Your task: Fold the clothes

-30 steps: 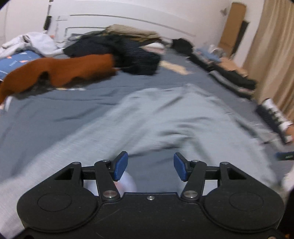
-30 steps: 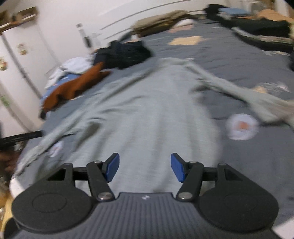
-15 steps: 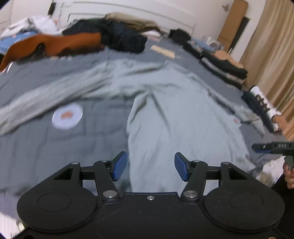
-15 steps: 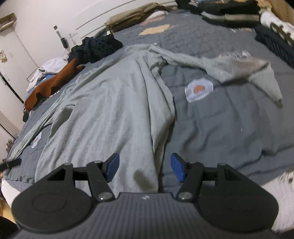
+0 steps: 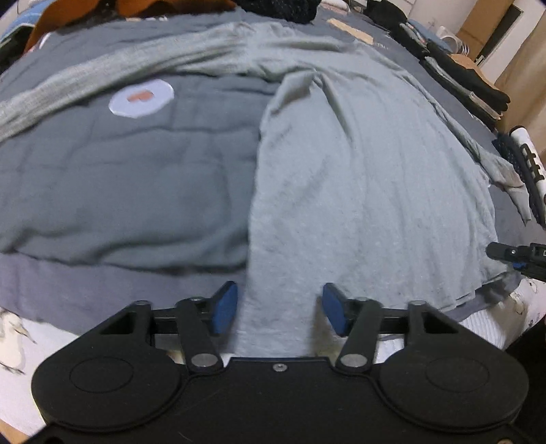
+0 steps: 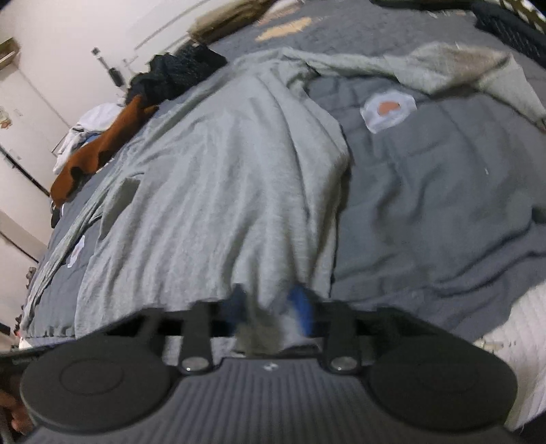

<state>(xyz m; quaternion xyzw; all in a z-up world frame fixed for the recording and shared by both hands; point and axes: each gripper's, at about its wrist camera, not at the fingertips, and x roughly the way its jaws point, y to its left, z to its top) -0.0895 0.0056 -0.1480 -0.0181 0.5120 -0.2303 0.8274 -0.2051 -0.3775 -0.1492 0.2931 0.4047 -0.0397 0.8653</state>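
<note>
Moved: both grippers lowered to near hem since earlier frame.
Left gripper (image 5: pixel 278 309): closing, pads apart, hem between.
Right gripper (image 6: pixel 271 305): closing, hem pinched.
Grey shirt (image 5: pixel 358 177): spread on bed (image 5: pixel 119 164).

A bed (image 5: pixel 102 191) covered by a dark grey quilted bedspread (image 6: pixel 426 191) fills most of both views. Behind it stands a plain white wall (image 6: pixel 68 37), with a white door (image 6: pixel 24 112) at its left side. On the far side of the bed, brown cardboard (image 5: pixel 484 24) leans upright. The light is dim and even.
</note>
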